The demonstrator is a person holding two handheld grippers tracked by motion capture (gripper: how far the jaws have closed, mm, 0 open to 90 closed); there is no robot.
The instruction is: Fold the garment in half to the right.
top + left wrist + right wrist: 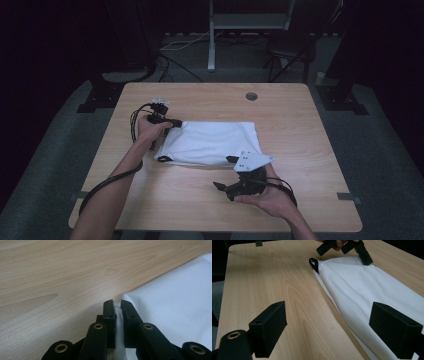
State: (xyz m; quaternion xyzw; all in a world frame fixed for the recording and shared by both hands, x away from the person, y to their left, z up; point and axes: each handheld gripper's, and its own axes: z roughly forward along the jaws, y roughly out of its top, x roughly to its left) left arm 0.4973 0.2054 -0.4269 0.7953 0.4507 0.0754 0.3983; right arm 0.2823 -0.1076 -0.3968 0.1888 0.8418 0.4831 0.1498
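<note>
A white cloth bag (pixel 210 142) lies flat in the middle of the wooden table (pixel 300 115), with a small black loop (pixel 163 159) at its near left corner. My left gripper (pixel 175 123) sits at the bag's far left corner. In the left gripper view, its jaws (pixel 116 305) are shut with a fold of the white fabric (pixel 175 302) pinched between them. My right gripper (pixel 224 172) rests by the bag's near edge. Its jaws (pixel 334 322) stand wide open, one over bare wood and one over the cloth (pixel 362 285). The left gripper (pixel 363 256) and the loop (pixel 314 263) show beyond them.
A round cable hole (pixel 251 96) is set in the table near its far edge. Bare wood surrounds the bag on all sides. Behind the table stand a white desk leg (pixel 212 50) and dark furniture on a grey floor.
</note>
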